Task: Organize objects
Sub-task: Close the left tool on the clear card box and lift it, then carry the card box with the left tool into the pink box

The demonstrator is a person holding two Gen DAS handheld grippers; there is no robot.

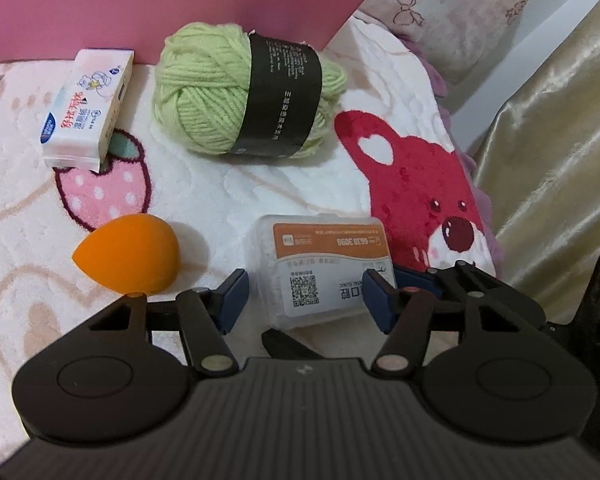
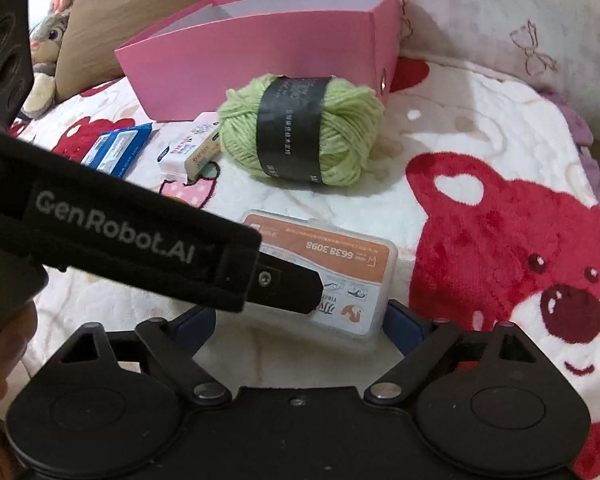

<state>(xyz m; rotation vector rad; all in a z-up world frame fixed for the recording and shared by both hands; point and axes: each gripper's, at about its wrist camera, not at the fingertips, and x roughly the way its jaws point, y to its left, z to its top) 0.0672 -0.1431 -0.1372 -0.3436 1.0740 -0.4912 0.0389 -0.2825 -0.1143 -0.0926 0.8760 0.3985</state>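
Note:
A clear plastic box (image 1: 320,256) with an orange and white label lies flat on the blanket, and both grippers stand over it. My left gripper (image 1: 306,300) is open, its blue pads on either side of the box's near end, with a sliver of blanket showing at the left pad. My right gripper (image 2: 300,322) is open wide around the same box (image 2: 340,252). The left gripper's black strap (image 2: 140,236) crosses in front and hides the box's left part. A pink storage box (image 2: 260,52) stands open at the back.
Green yarn (image 1: 204,92) with a black band lies before the pink box (image 1: 140,0). A tissue pack (image 1: 86,108) and an orange teardrop sponge (image 1: 128,256) lie to the left. A blue packet (image 2: 116,148), brown pillow (image 2: 140,8) and plush rabbit (image 2: 48,36) are at far left.

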